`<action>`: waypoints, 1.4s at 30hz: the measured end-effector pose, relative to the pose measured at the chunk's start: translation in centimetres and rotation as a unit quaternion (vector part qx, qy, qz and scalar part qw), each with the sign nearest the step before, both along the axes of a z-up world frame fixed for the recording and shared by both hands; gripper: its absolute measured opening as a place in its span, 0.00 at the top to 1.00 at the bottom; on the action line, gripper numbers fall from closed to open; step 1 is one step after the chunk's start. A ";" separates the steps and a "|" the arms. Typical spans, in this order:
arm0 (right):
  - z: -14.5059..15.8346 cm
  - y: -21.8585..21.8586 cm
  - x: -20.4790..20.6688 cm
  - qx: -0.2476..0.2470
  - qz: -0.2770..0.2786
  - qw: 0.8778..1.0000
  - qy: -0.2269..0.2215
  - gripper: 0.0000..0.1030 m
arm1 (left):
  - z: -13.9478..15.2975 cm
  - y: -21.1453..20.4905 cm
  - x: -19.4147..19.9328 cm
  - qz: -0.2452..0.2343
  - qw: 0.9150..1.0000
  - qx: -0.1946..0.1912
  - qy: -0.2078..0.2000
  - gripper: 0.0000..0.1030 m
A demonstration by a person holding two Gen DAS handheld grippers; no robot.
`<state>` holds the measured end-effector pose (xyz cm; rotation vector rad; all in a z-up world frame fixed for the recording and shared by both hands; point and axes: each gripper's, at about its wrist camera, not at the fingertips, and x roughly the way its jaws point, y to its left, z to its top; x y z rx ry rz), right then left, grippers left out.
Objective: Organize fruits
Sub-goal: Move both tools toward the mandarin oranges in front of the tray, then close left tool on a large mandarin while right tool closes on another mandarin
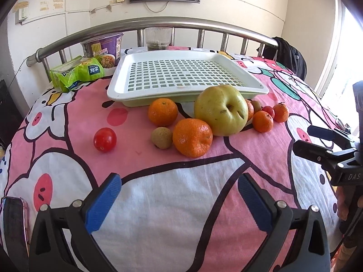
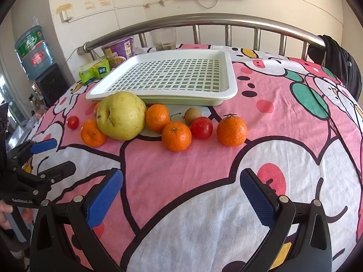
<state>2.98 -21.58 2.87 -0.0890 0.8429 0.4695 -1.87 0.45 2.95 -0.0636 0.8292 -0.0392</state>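
A pink cartoon-print cotton bedsheet [image 1: 136, 158] is spread over a bed, and the fruit is laid out on it in a loose cluster just in front of a white perforated plastic tray [image 1: 181, 72], which holds nothing. A large yellow-green pear [image 1: 221, 110] lies at the middle of the cluster, close against the tray's near rim. Five round orange mandarins are counted around it: one [image 1: 162, 111] to the left near the tray, one [image 1: 192, 140] in front touching the pear, one half hidden behind the pear [image 1: 250, 111], and two [image 2: 176, 136] [image 2: 231, 130] on the right side. A small brown fuzzy kiwi [image 1: 161, 137] rests against the front mandarin; a second kiwi [image 2: 192, 115] lies near the tray on the right. One round red tomato [image 1: 104, 139] sits apart at the left, and another [image 2: 201, 127] lies between the two right-hand mandarins.

The left tongs [image 1: 179, 204], with blue ribbed pads, are held wide apart above the sheet and grip nothing. The right tongs [image 2: 181, 200] are likewise spread wide and empty. Behind the tray, a purple instant-noodle cup [image 1: 106, 46], a green snack packet [image 1: 77, 72] and a ribbed clear glass [image 1: 158, 37] are seen by the steel bed rail [image 1: 158, 22].
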 end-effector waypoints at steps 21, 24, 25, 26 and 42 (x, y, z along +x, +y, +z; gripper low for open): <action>0.1 0.1 -0.3 0.009 0.010 1.000 -0.023 0.02 | 0.3 -1.1 1.2 -0.009 1.000 -0.006 -0.023 0.01; 0.3 -0.3 0.0 0.018 0.003 1.000 -0.025 0.02 | 0.3 -1.0 1.5 -0.007 1.000 -0.006 -0.024 0.02; 0.4 -0.4 0.0 0.019 0.002 0.999 -0.026 0.03 | 0.3 -1.0 1.4 -0.007 1.000 -0.006 -0.026 0.03; 0.4 -0.5 0.0 0.020 0.002 0.999 -0.026 0.05 | 0.3 -0.9 1.4 -0.007 1.000 -0.007 -0.028 0.03; 0.2 1.6 0.9 0.009 0.026 1.000 -0.013 0.31 | 0.2 -0.4 2.4 -0.016 0.999 -0.021 -0.023 0.23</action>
